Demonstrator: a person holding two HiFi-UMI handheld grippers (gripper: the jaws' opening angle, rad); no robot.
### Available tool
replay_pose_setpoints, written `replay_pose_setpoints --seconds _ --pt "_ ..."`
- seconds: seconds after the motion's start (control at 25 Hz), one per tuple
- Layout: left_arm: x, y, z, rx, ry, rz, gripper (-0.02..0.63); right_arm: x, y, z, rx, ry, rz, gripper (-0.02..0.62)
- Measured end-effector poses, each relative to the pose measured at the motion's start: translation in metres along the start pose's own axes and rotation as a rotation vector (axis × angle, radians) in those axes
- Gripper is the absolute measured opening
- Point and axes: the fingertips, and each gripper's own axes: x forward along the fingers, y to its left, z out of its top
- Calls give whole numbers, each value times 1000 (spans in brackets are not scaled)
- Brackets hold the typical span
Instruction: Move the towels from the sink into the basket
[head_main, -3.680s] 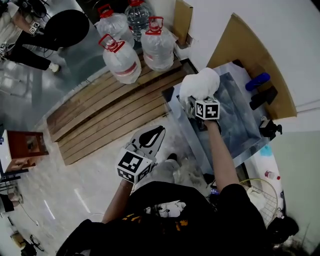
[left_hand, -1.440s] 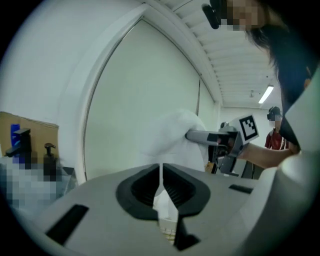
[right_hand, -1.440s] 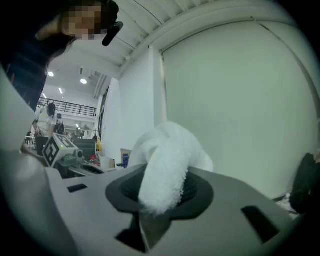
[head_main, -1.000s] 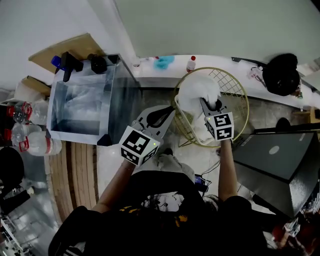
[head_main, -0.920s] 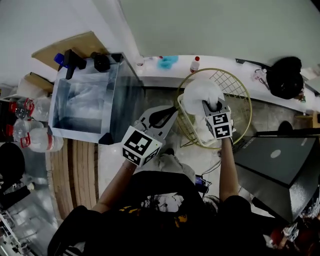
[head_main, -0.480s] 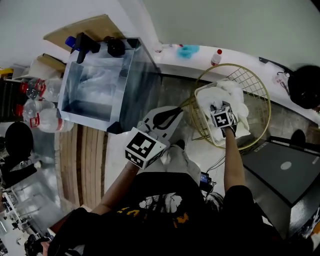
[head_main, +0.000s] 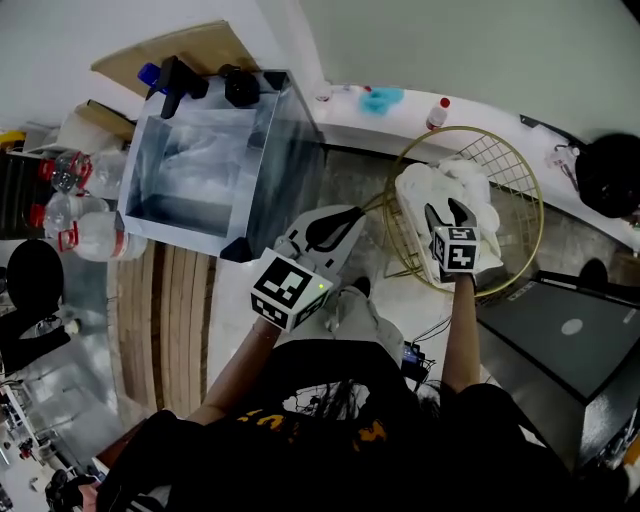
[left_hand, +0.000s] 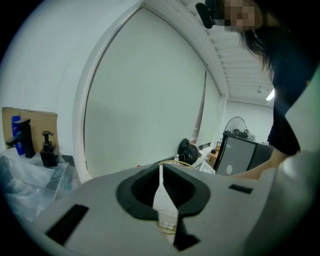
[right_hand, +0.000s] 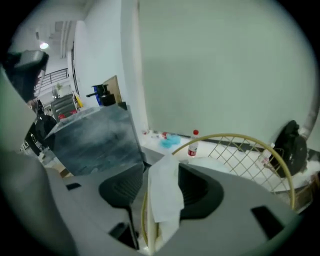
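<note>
A round gold wire basket (head_main: 522, 178) stands on the floor at the right and holds a heap of white towels (head_main: 424, 190). My right gripper (head_main: 448, 207) hovers just over that heap. Its jaws are opening, and a loose fold of white towel (right_hand: 165, 195) hangs between them against the right pad. The steel sink (head_main: 286, 150) stands at the upper left with pale crumpled material inside. My left gripper (head_main: 354, 212) is held between sink and basket, shut and empty. In the left gripper view its jaws (left_hand: 161, 170) meet at the tips.
A black tap (head_main: 176, 78) and a soap dispenser (head_main: 240, 90) stand on the sink's far edge. Water bottles (head_main: 75, 240) and wooden slats (head_main: 165, 320) lie at the left. A dark box (head_main: 570, 350) stands right of the basket, and a black bag (head_main: 610, 175) beyond it. A small bottle (head_main: 437, 112) stands on the white ledge.
My right gripper came down into the basket with the white towel and spread its jaws. The towel now rests on the heap. The left gripper stayed shut in place.
</note>
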Motion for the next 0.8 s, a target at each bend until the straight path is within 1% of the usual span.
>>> replay_pose_setpoints --seconds 0.04,0.16,0.24,0.44,0.56,0.8 --pt "-4 1 1 0 -9 0 23 -13 6 11 7 -41 2 210" --pt "-20 4 2 -1 -26 2 23 -51 35 39 43 -157 27 186" --pt "-37 4 1 0 -37 0 23 -76 63 56 59 -230 49 154" --pt "-89 8 -7 1 -69 5 23 -129 136 88 53 -362 105 149" --pt "-125 10 -15 -1 -81 13 23 -155 179 96 43 -420 125 149" --pt "-189 13 -33 -3 -103 25 23 -197 253 102 3 -499 148 128"
